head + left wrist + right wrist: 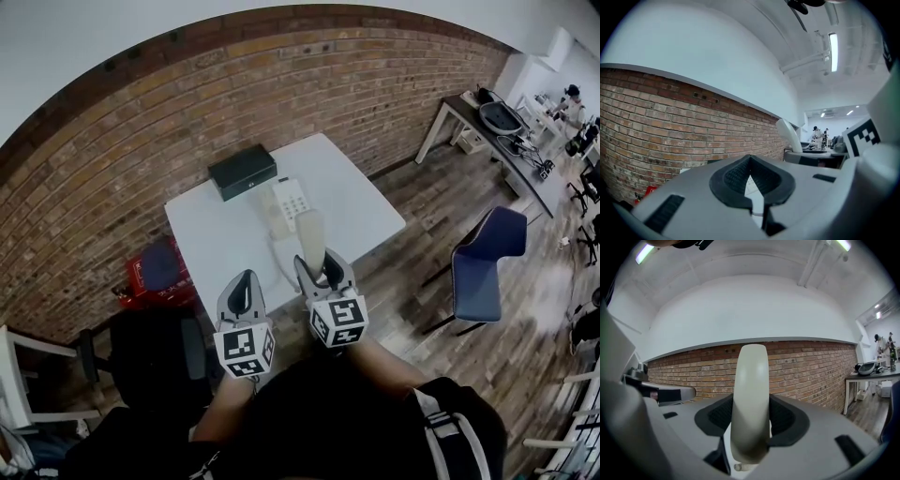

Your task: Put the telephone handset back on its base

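Note:
The cream telephone handset (311, 239) stands upright in my right gripper (317, 267), whose jaws are shut on its lower part. In the right gripper view the handset (750, 404) rises between the dark pads (787, 420) and hides the table ahead. The white telephone base (291, 199) with its keypad lies on the white table (366, 202), just beyond the handset, and a cord (279, 253) runs back from it. My left gripper (244, 281) hangs to the left over the table's near edge, shut and empty. In the left gripper view the handset's top (790, 136) shows at the right.
A black box (243, 171) sits at the table's far edge against the brick wall. A red crate (141, 277) and a black chair (155, 356) stand to the left, a blue chair (487, 262) to the right. A desk with equipment (497, 122) is at the far right.

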`<control>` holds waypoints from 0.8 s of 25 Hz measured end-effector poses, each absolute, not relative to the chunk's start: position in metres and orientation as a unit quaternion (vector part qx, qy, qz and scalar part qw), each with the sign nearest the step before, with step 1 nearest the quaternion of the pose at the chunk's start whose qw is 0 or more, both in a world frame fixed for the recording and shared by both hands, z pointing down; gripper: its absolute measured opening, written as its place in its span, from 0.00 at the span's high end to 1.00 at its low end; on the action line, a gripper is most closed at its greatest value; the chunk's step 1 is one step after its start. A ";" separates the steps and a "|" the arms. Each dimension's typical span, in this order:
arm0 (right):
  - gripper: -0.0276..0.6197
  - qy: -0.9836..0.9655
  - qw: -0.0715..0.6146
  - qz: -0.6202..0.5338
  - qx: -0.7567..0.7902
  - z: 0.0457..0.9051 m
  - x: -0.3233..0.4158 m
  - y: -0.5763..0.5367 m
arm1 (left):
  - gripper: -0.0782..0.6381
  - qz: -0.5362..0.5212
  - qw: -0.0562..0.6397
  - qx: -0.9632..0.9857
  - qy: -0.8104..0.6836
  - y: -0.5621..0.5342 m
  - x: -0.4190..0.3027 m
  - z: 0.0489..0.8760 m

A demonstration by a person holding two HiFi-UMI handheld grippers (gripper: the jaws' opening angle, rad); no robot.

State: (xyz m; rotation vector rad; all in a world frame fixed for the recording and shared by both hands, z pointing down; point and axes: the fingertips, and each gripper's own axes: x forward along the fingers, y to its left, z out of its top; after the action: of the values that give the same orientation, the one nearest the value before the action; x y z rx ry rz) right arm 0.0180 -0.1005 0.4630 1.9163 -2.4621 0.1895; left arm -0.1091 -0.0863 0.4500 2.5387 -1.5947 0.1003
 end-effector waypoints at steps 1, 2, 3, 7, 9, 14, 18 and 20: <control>0.64 -0.790 0.007 0.063 0.609 0.464 0.021 -0.110 | 0.90 0.036 0.070 0.843 -0.532 -0.095 -0.104 0.451; 0.64 -0.793 0.006 0.065 0.605 0.465 0.025 -0.119 | 0.90 0.039 0.069 0.842 -0.533 -0.103 -0.098 0.452; 0.64 -0.797 0.005 0.066 0.601 0.466 0.029 -0.128 | 0.90 0.042 0.068 0.841 -0.535 -0.112 -0.091 0.452; 0.64 -0.808 0.007 0.073 0.584 0.467 0.049 -0.169 | 0.90 0.052 0.063 0.834 -0.545 -0.153 -0.064 0.450; 0.64 -0.814 0.010 0.080 0.575 0.469 0.059 -0.191 | 0.90 0.054 0.062 0.828 -0.554 -0.174 -0.054 0.448; 0.64 -0.832 0.032 0.112 0.543 0.484 0.071 -0.239 | 0.90 0.058 0.074 0.805 -0.586 -0.216 -0.038 0.450; 0.64 -0.843 0.065 0.139 0.516 0.504 0.067 -0.275 | 0.90 0.059 0.081 0.779 -0.620 -0.238 -0.036 0.451; 0.64 -0.848 0.079 0.152 0.502 0.515 0.062 -0.292 | 0.90 0.063 0.084 0.763 -0.637 -0.243 -0.039 0.453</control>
State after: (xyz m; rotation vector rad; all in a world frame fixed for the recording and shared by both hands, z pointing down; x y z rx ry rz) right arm 0.0618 -0.2918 0.5151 1.5013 -2.5382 0.4544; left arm -0.0387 -0.2432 0.4528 2.2784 -1.9026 0.1885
